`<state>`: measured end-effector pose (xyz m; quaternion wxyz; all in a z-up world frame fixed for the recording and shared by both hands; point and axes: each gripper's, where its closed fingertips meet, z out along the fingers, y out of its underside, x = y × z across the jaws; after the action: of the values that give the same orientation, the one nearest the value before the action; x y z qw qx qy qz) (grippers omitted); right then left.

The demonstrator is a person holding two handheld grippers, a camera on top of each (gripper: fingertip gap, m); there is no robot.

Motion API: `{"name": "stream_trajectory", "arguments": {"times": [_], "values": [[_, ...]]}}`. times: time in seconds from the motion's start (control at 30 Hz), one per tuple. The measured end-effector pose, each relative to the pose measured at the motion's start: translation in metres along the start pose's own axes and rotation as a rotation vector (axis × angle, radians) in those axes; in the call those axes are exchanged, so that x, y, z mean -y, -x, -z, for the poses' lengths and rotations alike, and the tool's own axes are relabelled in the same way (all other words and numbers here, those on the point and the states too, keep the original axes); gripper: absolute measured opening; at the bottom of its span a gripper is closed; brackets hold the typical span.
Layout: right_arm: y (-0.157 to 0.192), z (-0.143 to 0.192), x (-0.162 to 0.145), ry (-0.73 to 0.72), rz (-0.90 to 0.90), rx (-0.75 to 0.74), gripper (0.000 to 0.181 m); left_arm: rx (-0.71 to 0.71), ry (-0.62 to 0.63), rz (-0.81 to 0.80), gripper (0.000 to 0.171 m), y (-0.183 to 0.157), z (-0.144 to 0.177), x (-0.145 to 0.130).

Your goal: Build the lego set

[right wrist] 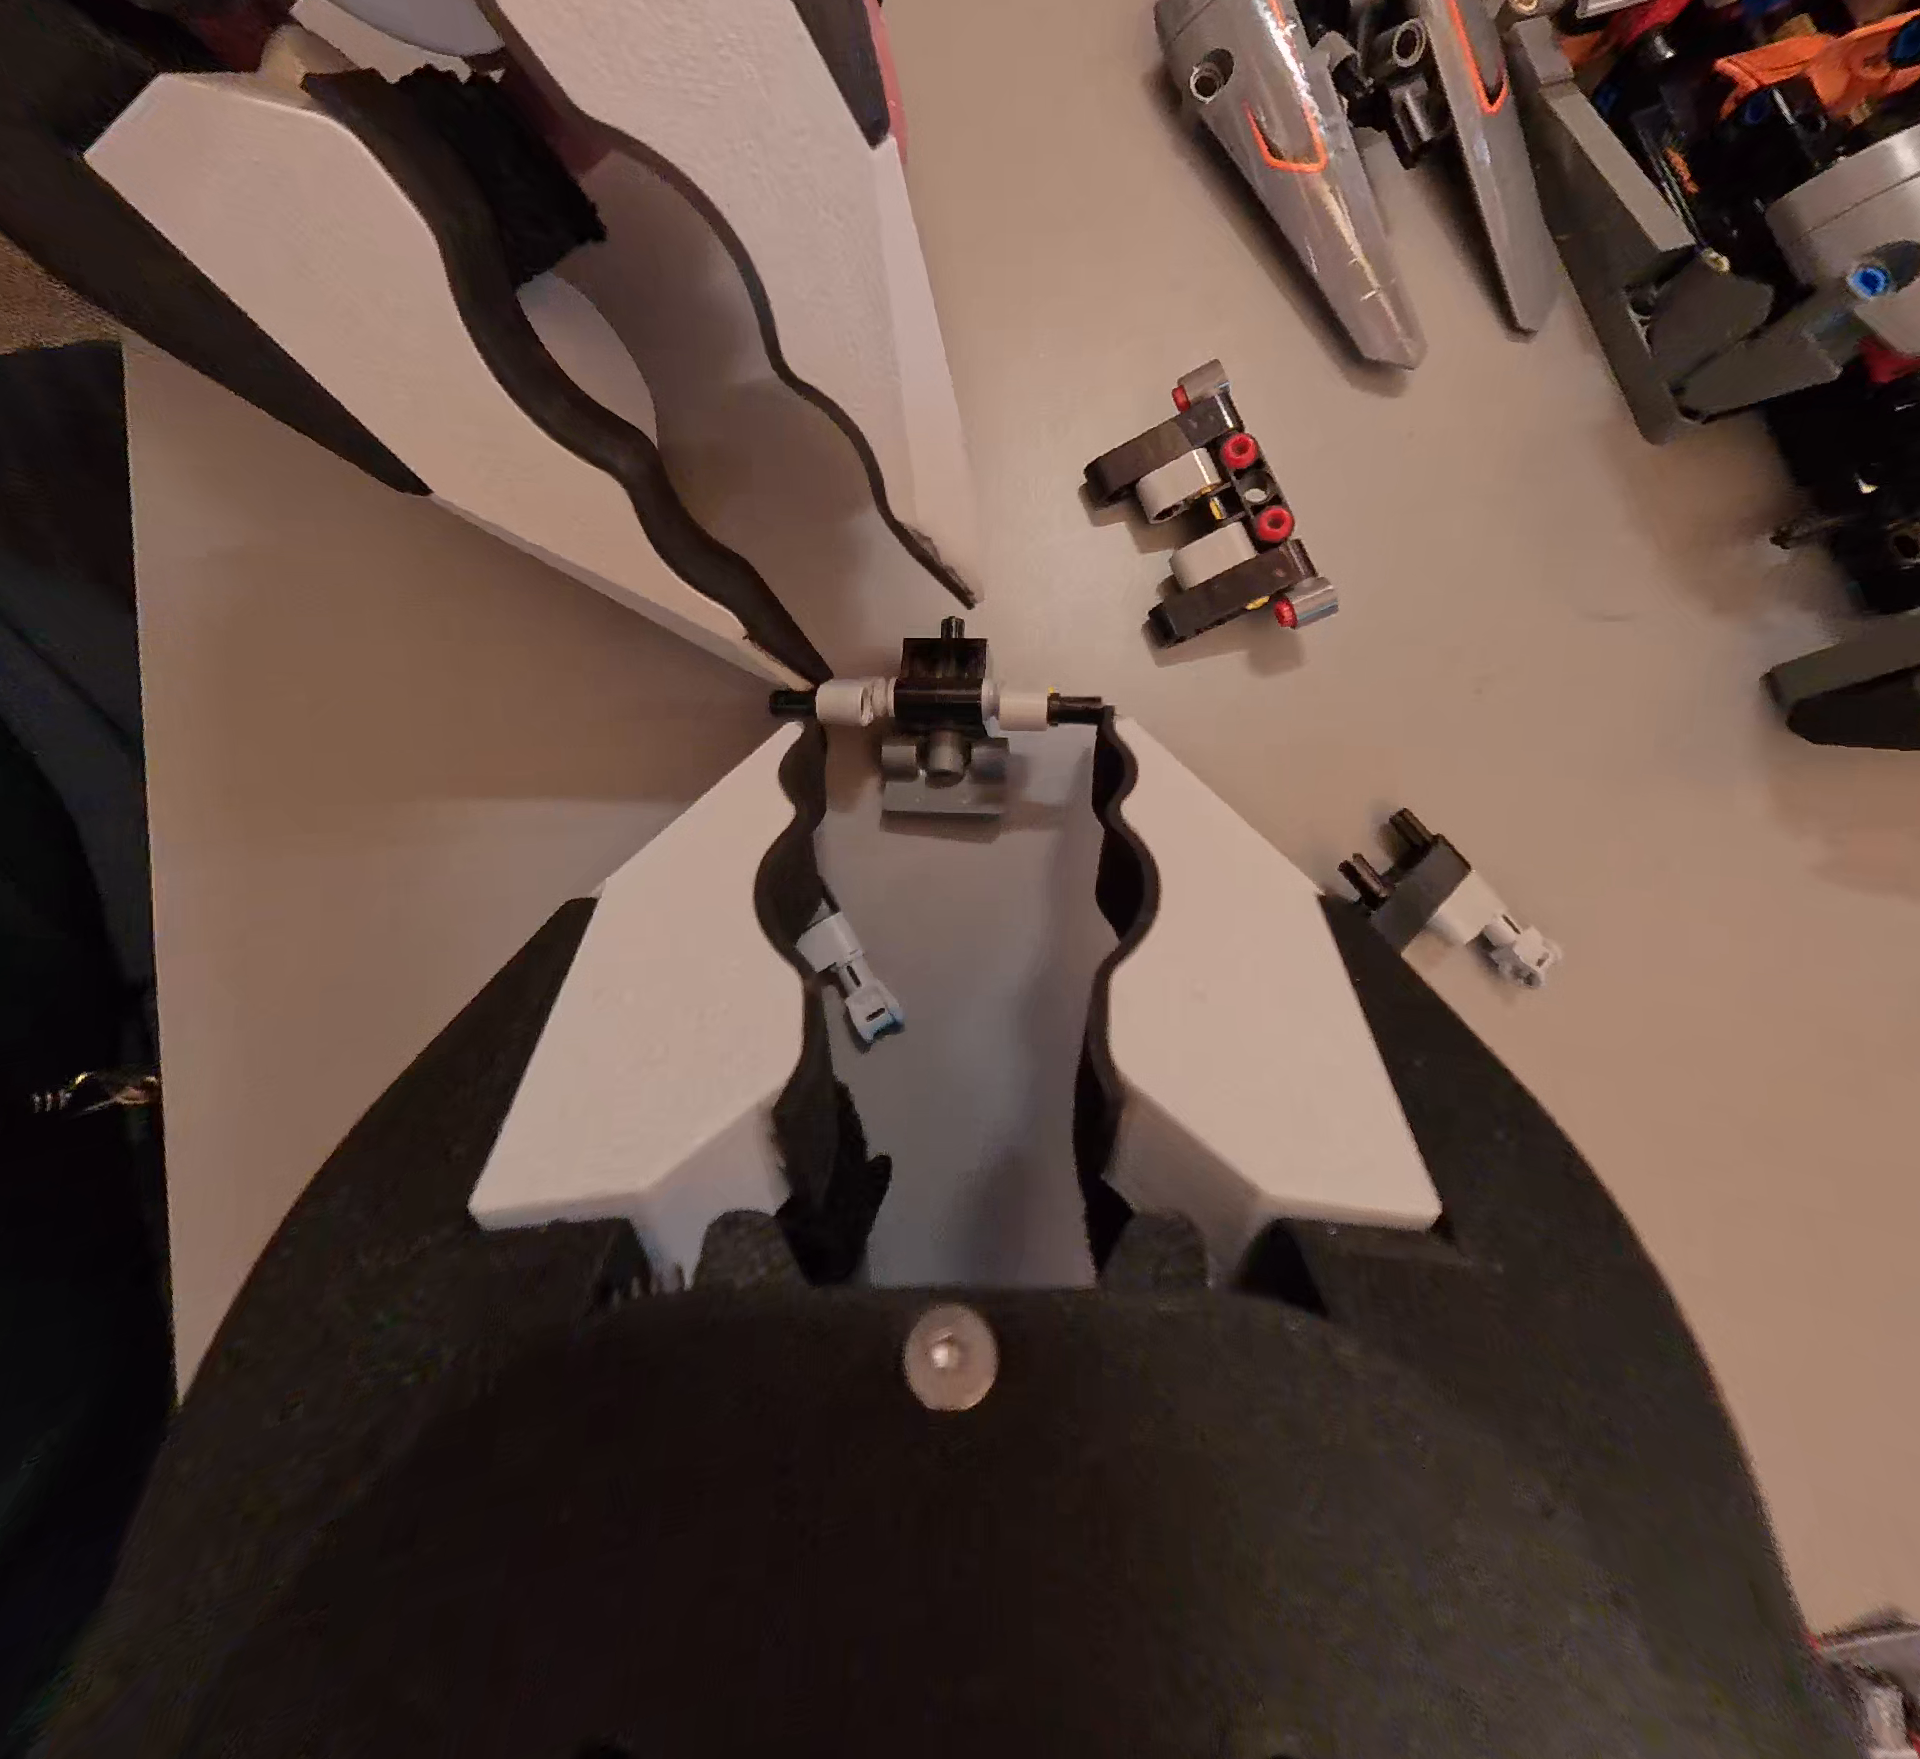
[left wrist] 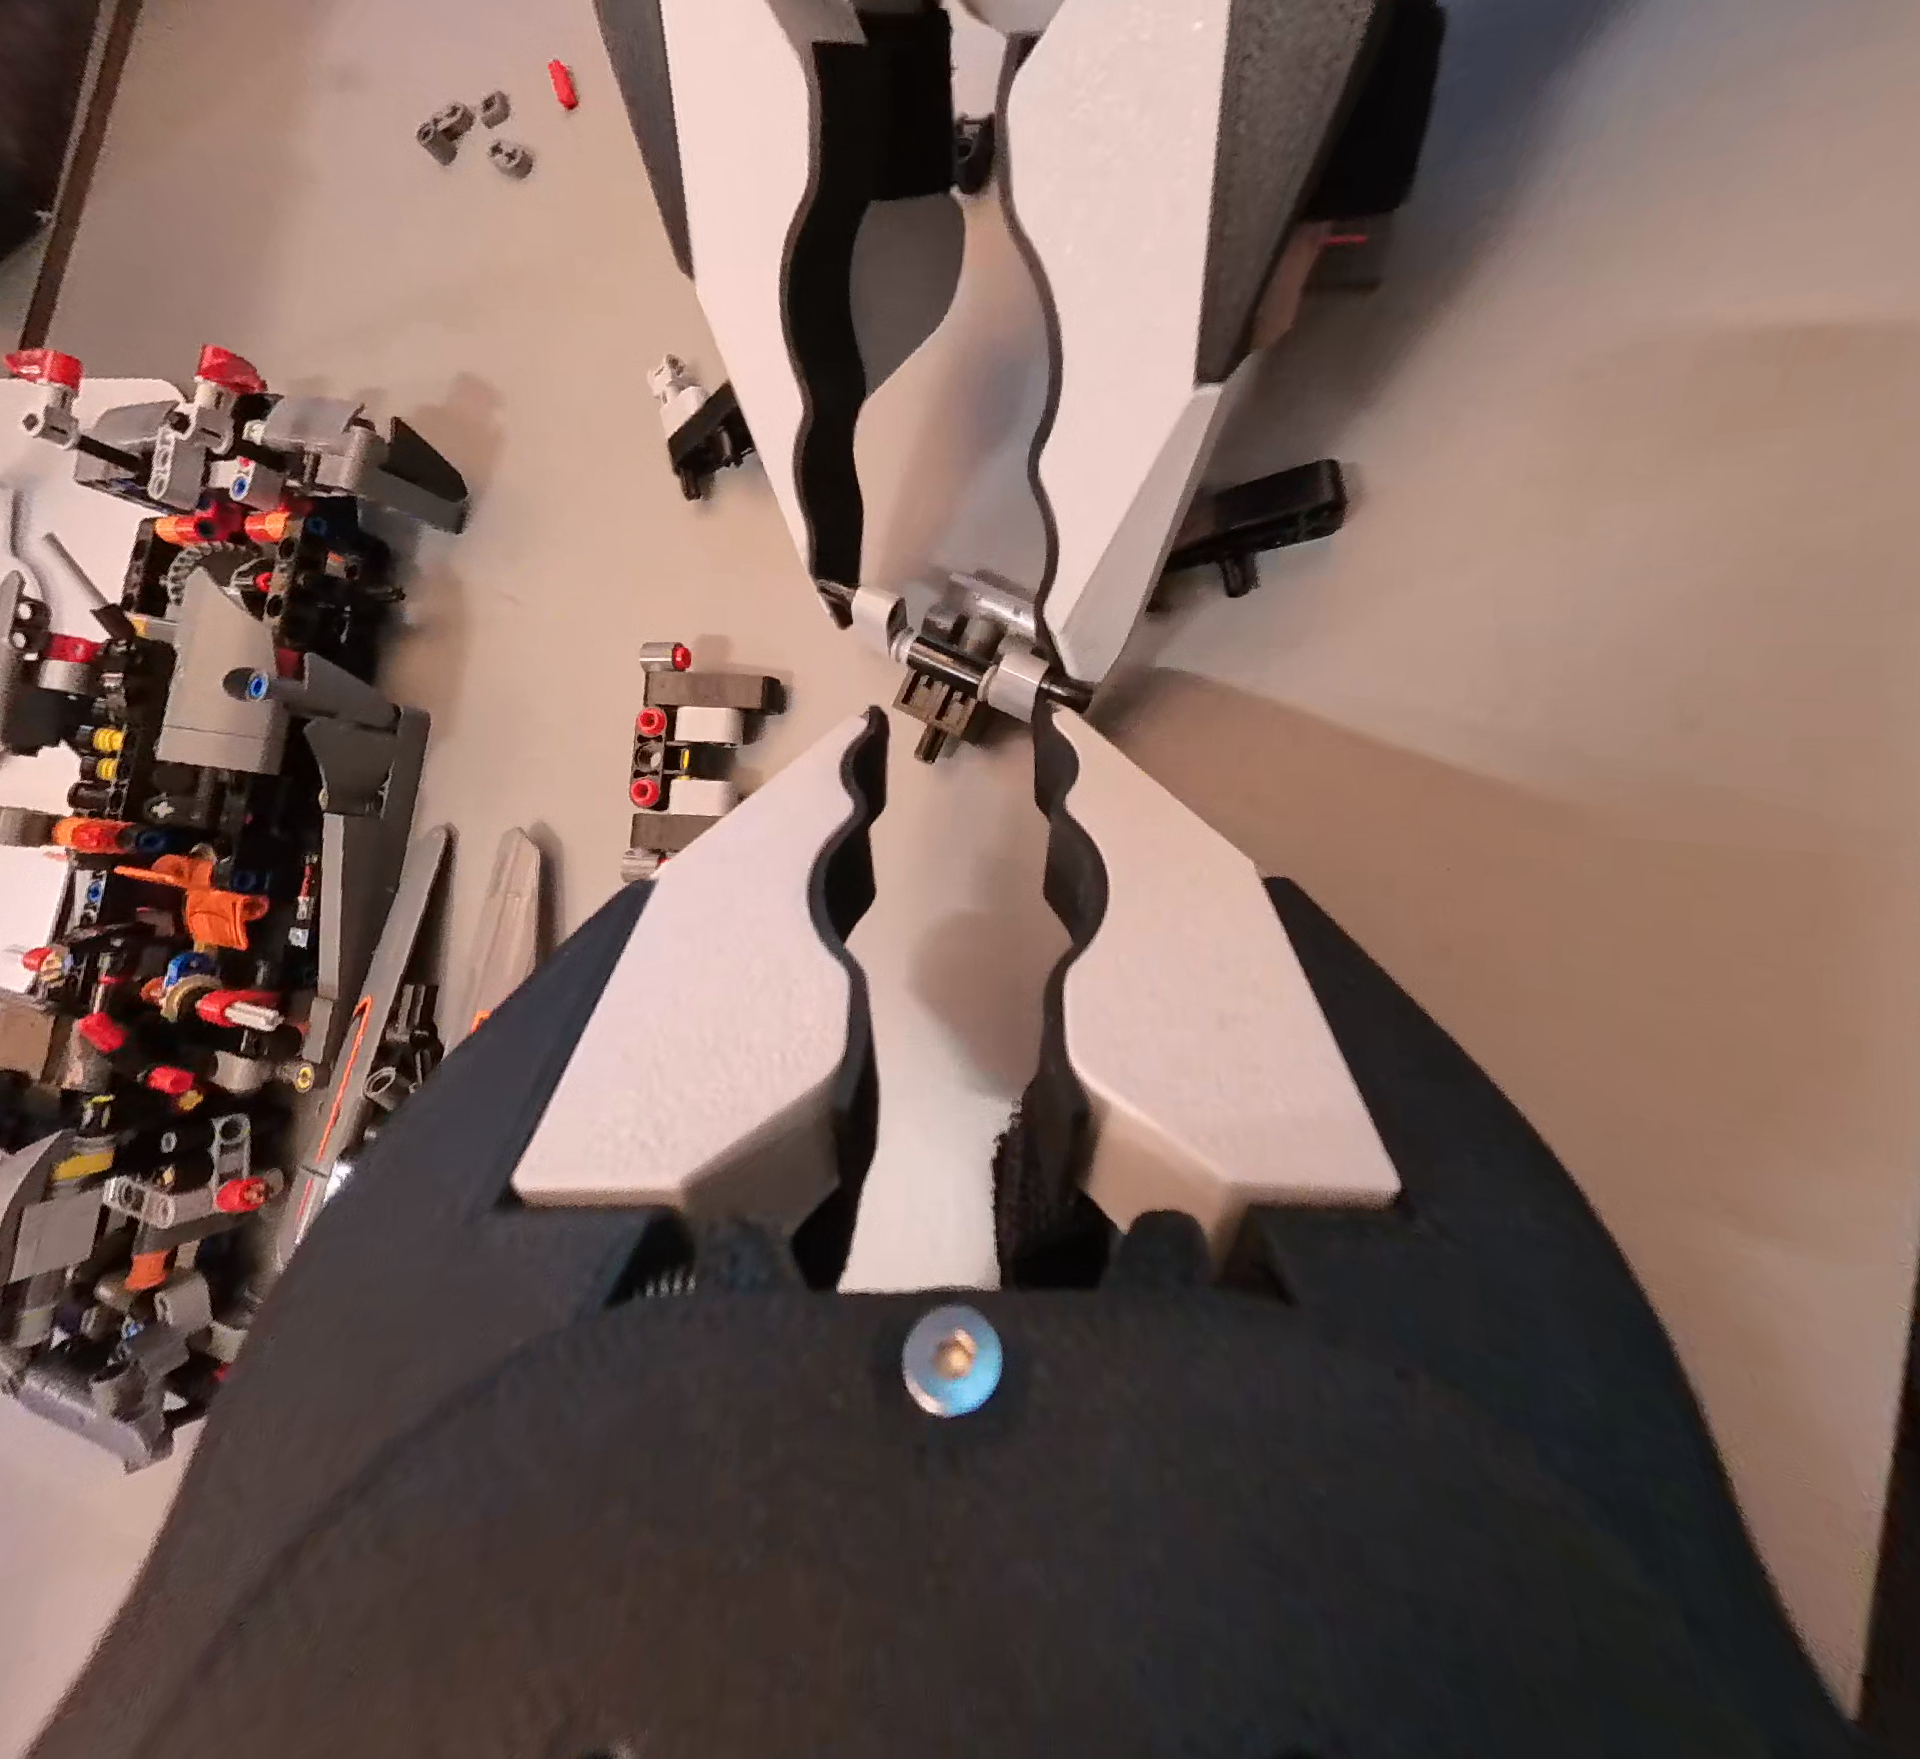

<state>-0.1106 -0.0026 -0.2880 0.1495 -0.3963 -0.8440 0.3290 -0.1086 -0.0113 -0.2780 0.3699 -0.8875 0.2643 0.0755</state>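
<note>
The left gripper (left wrist: 961,727) is partly open, with a narrow gap between its light grey fingers, and it holds nothing. Its fingertips (left wrist: 868,733) stand just before a small axle assembly (right wrist: 940,701); I cannot tell if they touch it.

The right gripper (right wrist: 951,727) faces it from the other side and clamps this assembly by the two ends of the black axle, so its fingers stand rather wide. The assembly has a black block in the middle, a light grey bush on each side and a dark grey part under it. It is low over the table (left wrist: 1558,982), not far from the edge seen at the left of the right wrist view. I cannot tell whether it rests on the surface.

Between the right gripper's fingers a small grey connector (right wrist: 852,982) lies on the surface. A little farther in lies a black and grey piece (right wrist: 1444,899), and beside it a short frame with red pins (right wrist: 1216,514). A black beam (left wrist: 1268,504) lies behind the right gripper.

Farther toward the inside of the surface, two long grey pointed panels (right wrist: 1299,120) with orange lines lie beside the big half-built model (left wrist: 156,878). Near the far edge lie three small dark grey pieces (left wrist: 473,135) and one red pin (left wrist: 561,83).
</note>
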Motion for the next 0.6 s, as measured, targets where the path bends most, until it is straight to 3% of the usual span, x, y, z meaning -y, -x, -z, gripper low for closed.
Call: {"name": "stream_trajectory", "arguments": {"times": [0.13, 0.2, 0.4, 0.6], "values": [[0.003, -0.001, -0.001, -0.003, -0.015, 0.047, 0.059, 0.012, -0.007, 0.016, 0.023, 0.002, -0.002, -0.002], [0.002, 0.001, 0.002, -0.026, 0.005, 0.034, 0.043, 0.012, -0.006, 0.008, 0.025, 0.003, -0.003, -0.003], [0.001, 0.006, 0.003, -0.041, -0.02, 0.029, 0.06, 0.013, -0.002, 0.007, 0.029, 0.01, -0.001, -0.002], [-0.003, 0.008, -0.01, -0.009, -0.056, 0.026, 0.059, 0.004, -0.033, 0.029, 0.029, 0.002, 0.007, 0.001]]}}
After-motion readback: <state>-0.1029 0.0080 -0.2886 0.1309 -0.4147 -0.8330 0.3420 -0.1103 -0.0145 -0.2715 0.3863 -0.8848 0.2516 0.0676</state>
